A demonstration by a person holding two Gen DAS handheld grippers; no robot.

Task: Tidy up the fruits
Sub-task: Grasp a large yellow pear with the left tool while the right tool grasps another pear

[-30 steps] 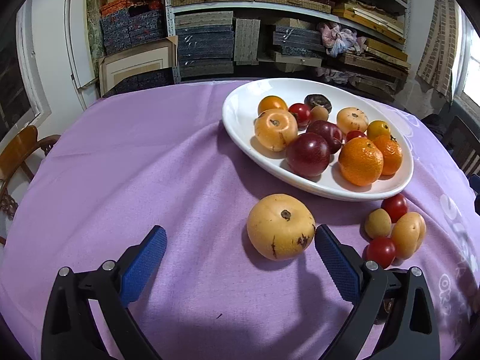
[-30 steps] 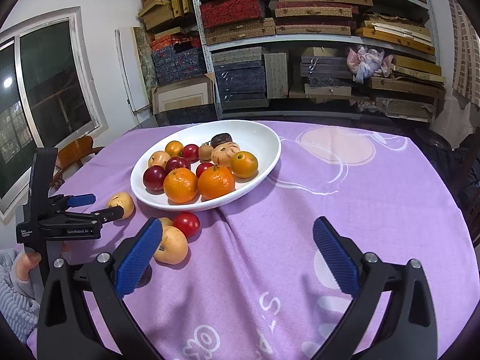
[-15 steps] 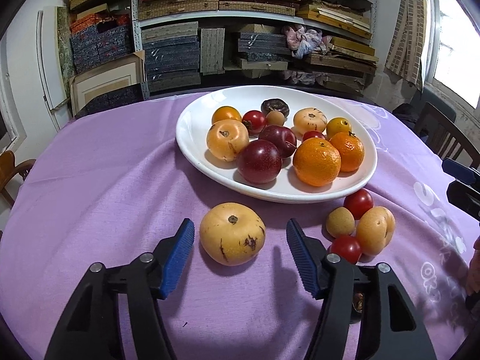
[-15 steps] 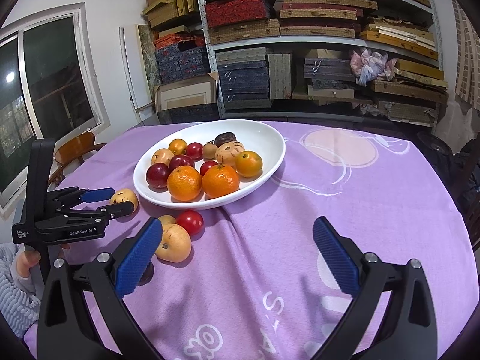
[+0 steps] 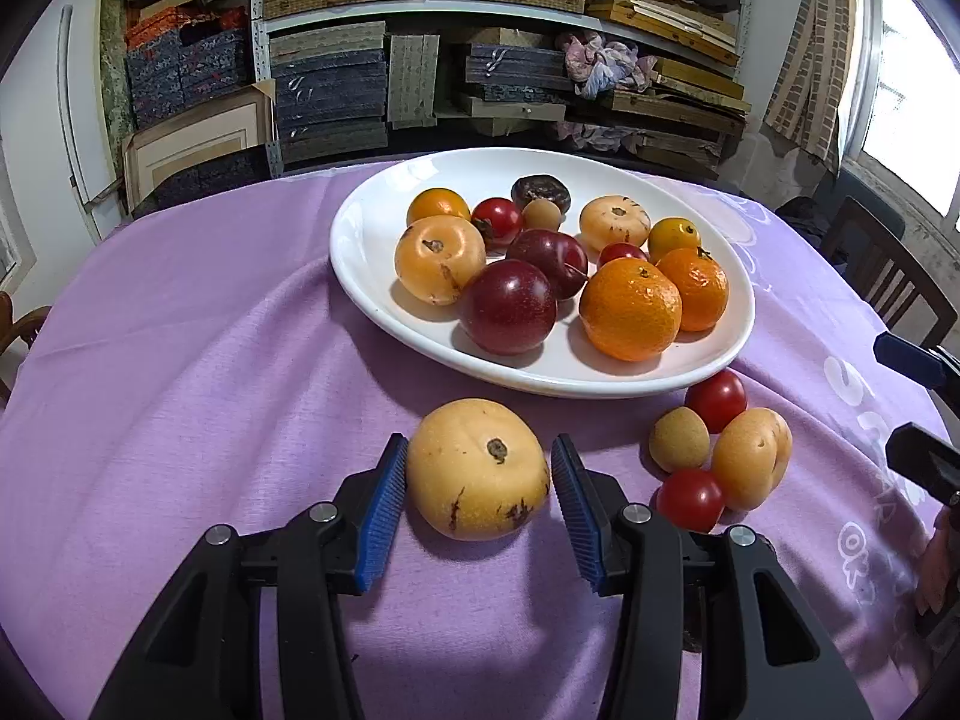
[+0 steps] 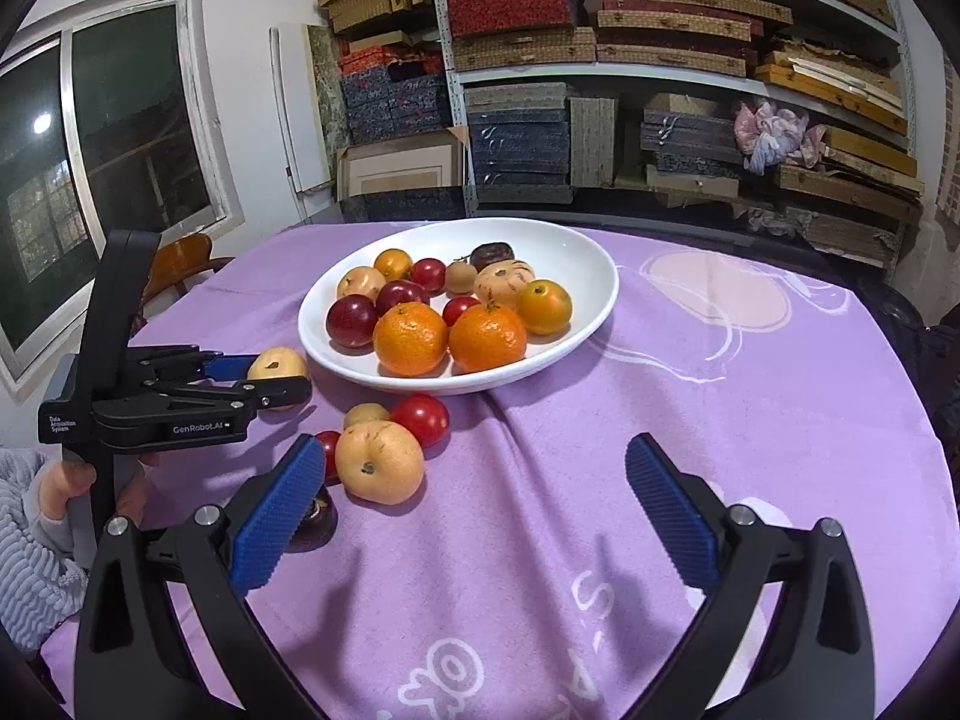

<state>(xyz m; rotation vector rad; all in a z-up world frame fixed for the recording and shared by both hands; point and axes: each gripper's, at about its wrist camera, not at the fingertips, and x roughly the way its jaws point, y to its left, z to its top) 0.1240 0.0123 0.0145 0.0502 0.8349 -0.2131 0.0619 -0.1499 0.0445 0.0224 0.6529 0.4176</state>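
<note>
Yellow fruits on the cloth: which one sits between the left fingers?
The large yellow fruit nearest the plate, lying alone between the left gripper fingers; the smaller ones cluster with tomatoes to its right.

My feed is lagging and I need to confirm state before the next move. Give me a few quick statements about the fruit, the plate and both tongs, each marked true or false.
1. The left tongs bracket the big yellow fruit on the cloth. True.
2. The right tongs grip a tomato. False: they are wide open and hold nothing.
3. The white plate holds two oranges. True.
4. The yellow fruit between the left tongs lies on the plate. False: it sits on the purple cloth, just off the plate's near rim.
5. No fruit is left off the plate to the right of the left tongs. False: a small cluster with two red tomatoes lies on the cloth there.
</note>
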